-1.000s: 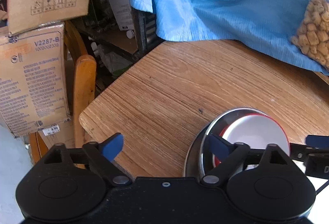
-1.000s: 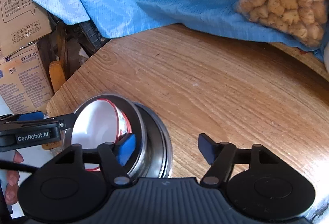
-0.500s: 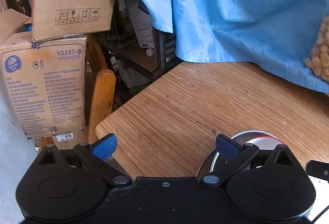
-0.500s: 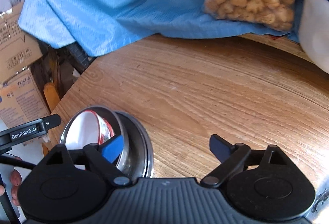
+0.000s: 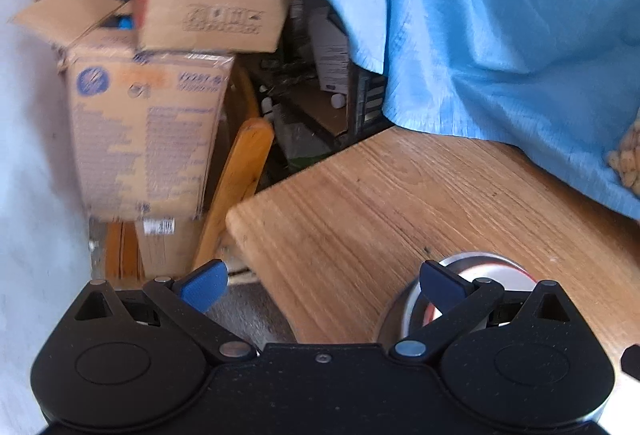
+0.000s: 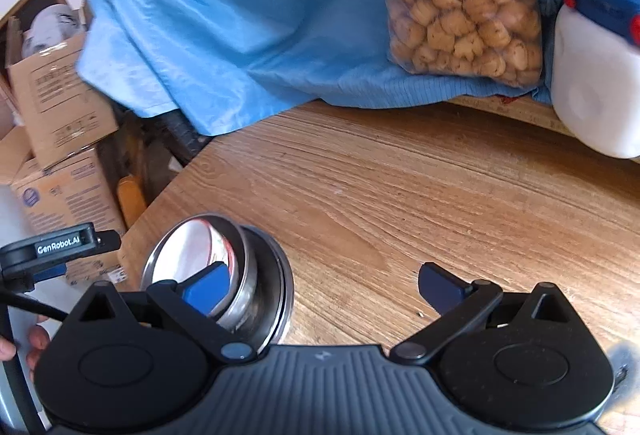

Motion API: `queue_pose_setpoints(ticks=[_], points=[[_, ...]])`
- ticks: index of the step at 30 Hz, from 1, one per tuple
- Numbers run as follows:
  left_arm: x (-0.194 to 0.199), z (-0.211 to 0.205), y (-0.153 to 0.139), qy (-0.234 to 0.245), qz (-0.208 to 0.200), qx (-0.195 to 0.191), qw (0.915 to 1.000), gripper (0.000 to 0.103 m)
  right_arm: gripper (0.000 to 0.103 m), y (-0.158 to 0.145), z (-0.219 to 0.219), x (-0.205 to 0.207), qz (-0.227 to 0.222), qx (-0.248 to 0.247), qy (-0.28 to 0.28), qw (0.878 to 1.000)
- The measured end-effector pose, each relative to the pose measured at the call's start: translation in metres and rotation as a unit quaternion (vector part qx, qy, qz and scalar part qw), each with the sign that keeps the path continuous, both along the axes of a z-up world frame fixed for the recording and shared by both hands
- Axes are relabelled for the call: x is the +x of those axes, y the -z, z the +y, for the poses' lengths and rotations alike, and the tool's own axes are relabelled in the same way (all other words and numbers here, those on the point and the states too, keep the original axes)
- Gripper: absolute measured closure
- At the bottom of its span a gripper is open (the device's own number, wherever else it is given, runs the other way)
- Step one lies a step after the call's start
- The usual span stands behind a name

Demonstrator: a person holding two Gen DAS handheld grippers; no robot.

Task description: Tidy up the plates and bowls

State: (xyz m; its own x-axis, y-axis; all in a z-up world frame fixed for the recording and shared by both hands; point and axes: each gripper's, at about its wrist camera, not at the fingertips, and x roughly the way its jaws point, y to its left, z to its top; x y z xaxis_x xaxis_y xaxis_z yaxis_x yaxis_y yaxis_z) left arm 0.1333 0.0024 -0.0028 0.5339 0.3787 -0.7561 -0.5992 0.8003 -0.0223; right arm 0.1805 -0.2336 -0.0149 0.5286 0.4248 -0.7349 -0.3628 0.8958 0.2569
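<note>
I am holding my right gripper wide, its jaws just opening and nothing between them; my left gripper is gaping empty too. The nested bowls are sitting near the corner of the wooden table, well apart from the blue cloth. They are looking rigid, light and slick (steel around a white, red-rimmed bowl), so I am favouring a pinch on the outer rim.

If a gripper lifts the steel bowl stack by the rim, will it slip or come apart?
The steel bowl stack looks polished, so pads may slip on its rim. The red-rimmed inner bowl sits tilted and loose inside, so it could shift or rattle. The stack stands near the table edge; a push might tip it off.
</note>
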Motion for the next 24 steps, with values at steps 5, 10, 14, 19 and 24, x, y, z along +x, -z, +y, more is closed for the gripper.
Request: queue_pose_setpoints(ticks=[5, 10, 14, 19, 24], points=[[-0.028, -0.033, -0.003, -0.003, -0.002, -0.013, 0.9999, 0.001, 0.000, -0.010, -0.025, -0.017, -0.005, 0.004, -0.026, 1.000], [-0.057, -0.064, -0.005, -0.007, -0.014, -0.020, 0.9997, 0.001, 0.000, -0.018, -0.043, -0.031, -0.013, -0.006, -0.046, 0.999], [-0.081, -0.083, -0.005, -0.027, -0.017, -0.022, 0.9993, 0.001, 0.000, -0.020, -0.060, -0.047, -0.015, -0.008, -0.061, 0.998], [-0.106, -0.103, -0.006, -0.044, -0.023, -0.025, 0.9985, 0.001, 0.000, -0.024, -0.082, -0.065, -0.021, -0.012, -0.079, 0.997], [-0.130, -0.134, -0.006, -0.039, -0.029, -0.023, 0.9985, 0.001, 0.000, -0.026, -0.108, -0.089, -0.034, -0.021, -0.096, 0.995]])
